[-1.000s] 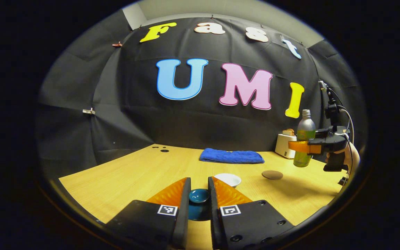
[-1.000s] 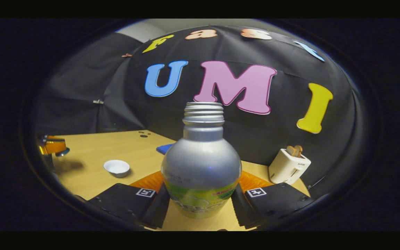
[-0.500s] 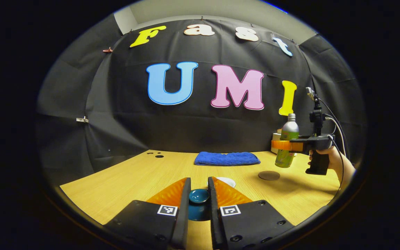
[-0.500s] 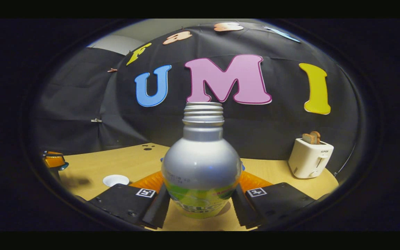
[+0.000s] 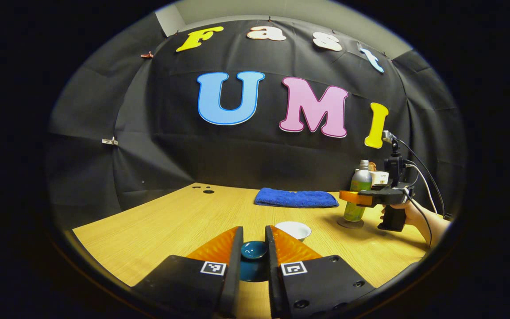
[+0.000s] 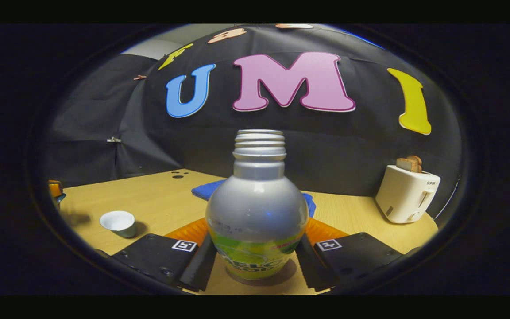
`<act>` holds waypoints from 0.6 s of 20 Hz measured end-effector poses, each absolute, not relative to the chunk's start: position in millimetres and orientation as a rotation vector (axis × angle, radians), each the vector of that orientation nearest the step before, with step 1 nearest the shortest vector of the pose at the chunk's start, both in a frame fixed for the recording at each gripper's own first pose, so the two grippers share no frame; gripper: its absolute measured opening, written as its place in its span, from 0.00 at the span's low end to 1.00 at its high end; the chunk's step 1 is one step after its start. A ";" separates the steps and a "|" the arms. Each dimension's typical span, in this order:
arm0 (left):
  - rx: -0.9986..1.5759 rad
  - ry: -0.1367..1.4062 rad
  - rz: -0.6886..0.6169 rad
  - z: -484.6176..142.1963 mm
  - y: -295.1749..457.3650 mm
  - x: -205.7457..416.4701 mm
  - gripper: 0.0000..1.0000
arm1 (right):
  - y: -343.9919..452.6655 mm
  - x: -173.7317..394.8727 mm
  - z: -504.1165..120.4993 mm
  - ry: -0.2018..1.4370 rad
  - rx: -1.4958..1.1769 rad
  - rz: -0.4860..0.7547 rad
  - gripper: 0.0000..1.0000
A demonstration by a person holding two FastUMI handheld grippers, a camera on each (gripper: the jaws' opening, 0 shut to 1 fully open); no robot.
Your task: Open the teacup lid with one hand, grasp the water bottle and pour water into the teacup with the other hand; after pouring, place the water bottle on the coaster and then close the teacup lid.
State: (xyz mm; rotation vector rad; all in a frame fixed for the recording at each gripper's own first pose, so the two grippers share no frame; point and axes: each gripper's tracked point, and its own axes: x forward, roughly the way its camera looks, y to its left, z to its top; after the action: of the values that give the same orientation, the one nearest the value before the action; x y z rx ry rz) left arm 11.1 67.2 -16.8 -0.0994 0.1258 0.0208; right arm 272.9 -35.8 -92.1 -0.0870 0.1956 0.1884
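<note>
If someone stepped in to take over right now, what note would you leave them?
Left tongs: shut on the teacup lid, held above the table.
Right tongs: shut on the water bottle, upright, its base at the coaster; contact can't be confirmed.
Teacup: open, on the table just ahead of the left tongs.
Done, judging by the layout: lid off, bottle brought to the coaster.
Left: release the bottle, put the lid on the teacup.

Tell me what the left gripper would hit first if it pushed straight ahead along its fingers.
Probably the white teacup, just ahead and slightly right of the left gripper, which holds the lid; depth is uncertain, and it might slip past toward the blue towel.
</note>
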 end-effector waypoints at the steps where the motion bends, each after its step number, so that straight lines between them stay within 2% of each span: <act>1: -0.100 0.126 0.023 -18.5 68.2 11.7 0.31 | -36.8 273.7 -98.1 0.209 -0.090 0.185 0.82; 12: -0.107 0.160 0.037 -30.2 67.2 10.0 0.31 | -43.3 273.5 -106.9 0.206 -0.051 0.171 0.86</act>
State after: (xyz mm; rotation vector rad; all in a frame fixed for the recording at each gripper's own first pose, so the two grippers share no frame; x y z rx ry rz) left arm 10.0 67.2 -30.2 -0.1068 0.1596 0.0369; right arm 273.5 -43.3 -106.9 -0.0513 0.2058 0.1708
